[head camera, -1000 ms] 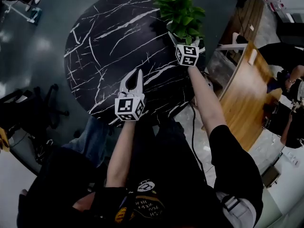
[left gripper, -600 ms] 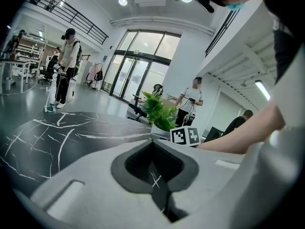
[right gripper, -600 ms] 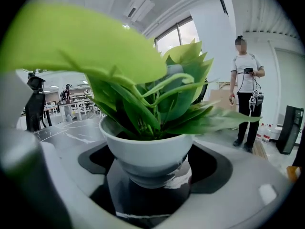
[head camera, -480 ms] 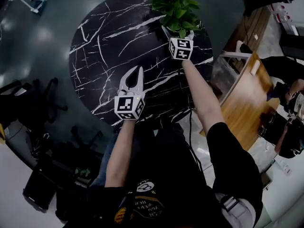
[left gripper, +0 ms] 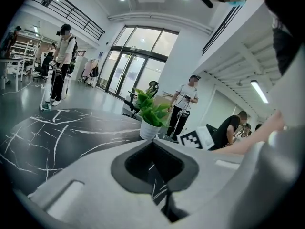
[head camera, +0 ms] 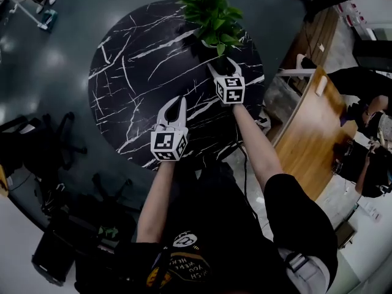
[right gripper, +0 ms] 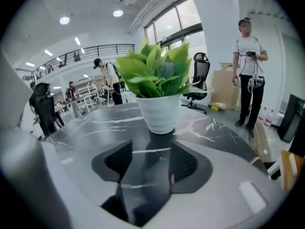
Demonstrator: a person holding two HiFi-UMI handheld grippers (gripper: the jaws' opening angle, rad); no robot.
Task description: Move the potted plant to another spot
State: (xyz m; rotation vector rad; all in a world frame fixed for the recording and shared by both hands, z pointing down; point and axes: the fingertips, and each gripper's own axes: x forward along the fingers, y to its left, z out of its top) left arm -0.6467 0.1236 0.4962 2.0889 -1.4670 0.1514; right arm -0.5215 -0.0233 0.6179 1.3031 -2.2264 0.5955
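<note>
From above, the leaves (head camera: 210,14) cover the pot almost wholly, so I cannot tell where it meets the table (head camera: 128,72). My arms (head camera: 156,195) and my left gripper (head camera: 176,101) hide the table's near rim. The wooden desk (head camera: 312,133) is cut off at the right edge, and so are the people (head camera: 361,81) beside it. In the left gripper view, the gripper's own body hides the foot of the pot (left gripper: 149,129) and the lower legs of the standing person (left gripper: 183,104). In the right gripper view, the figures (right gripper: 76,57) on the balcony are too small to make out.
</note>
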